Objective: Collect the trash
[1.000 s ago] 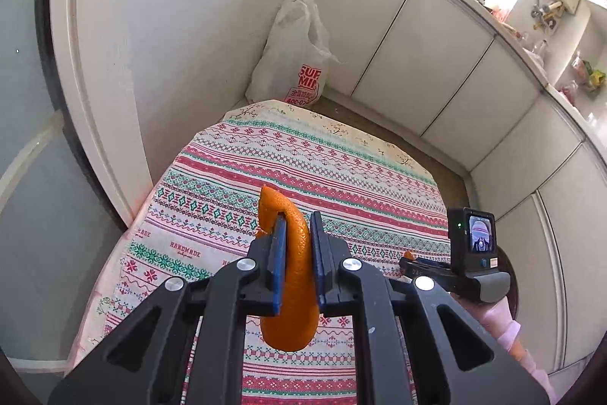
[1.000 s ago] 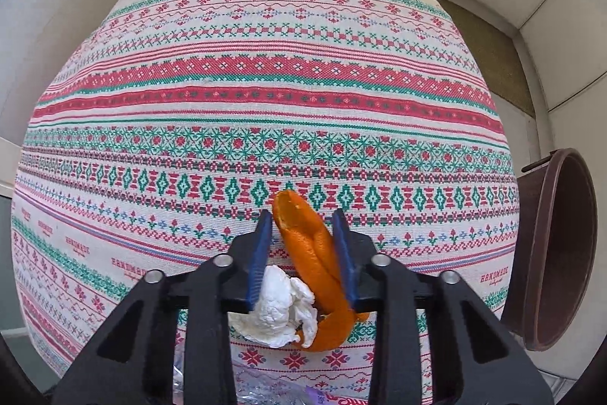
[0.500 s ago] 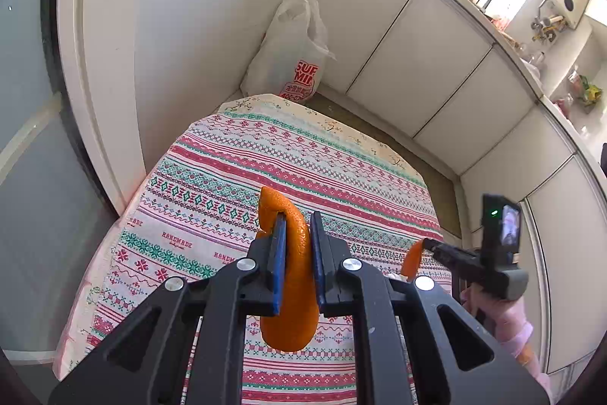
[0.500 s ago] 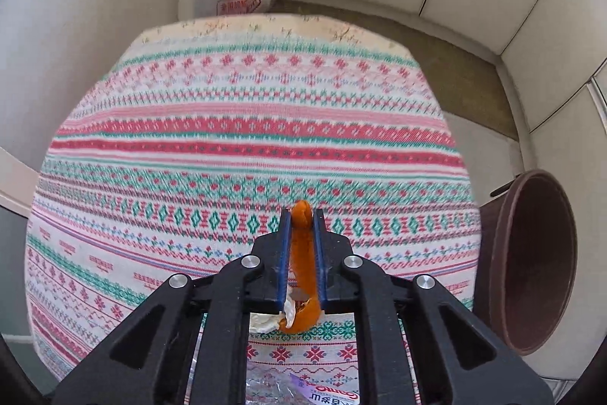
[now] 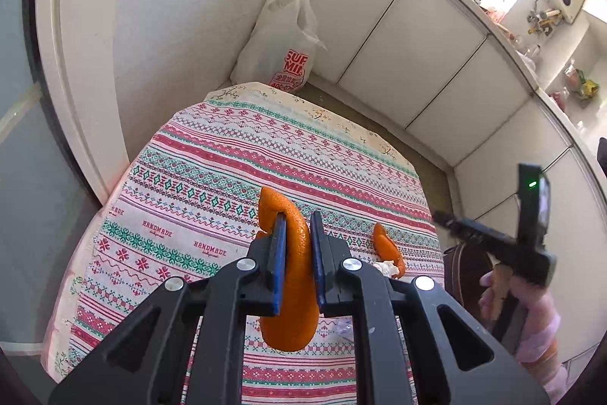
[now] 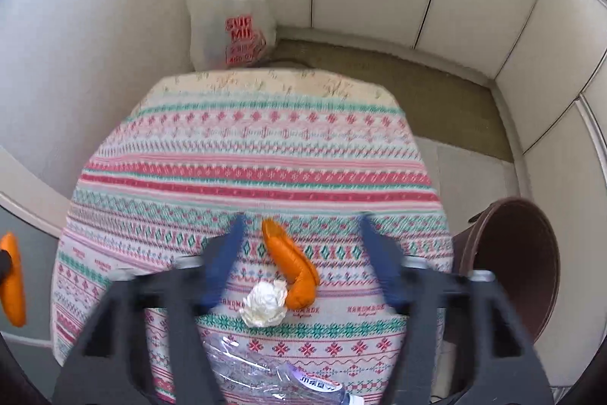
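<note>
My left gripper [image 5: 297, 234] is shut on a piece of orange peel [image 5: 290, 276] and holds it above the patterned tablecloth [image 5: 212, 177]. That peel also shows at the left edge of the right wrist view [image 6: 12, 279]. My right gripper [image 6: 301, 238] is open and empty, raised above the table. Below it a second orange peel [image 6: 292, 270] lies on the cloth beside a crumpled white tissue [image 6: 263, 304]. A clear plastic bottle [image 6: 273, 376] lies near the front edge. The second peel shows in the left wrist view [image 5: 387, 249].
A brown trash bin [image 6: 516, 268] stands on the floor at the table's right side. A white plastic shopping bag [image 6: 227, 21] sits in the corner behind the table. White cabinet doors [image 5: 436, 63] line the back and right.
My right gripper, shut on the second peel half a second ago, has opened and risen; that peel now lies on the cloth by the tissue. The left gripper still holds its peel.
</note>
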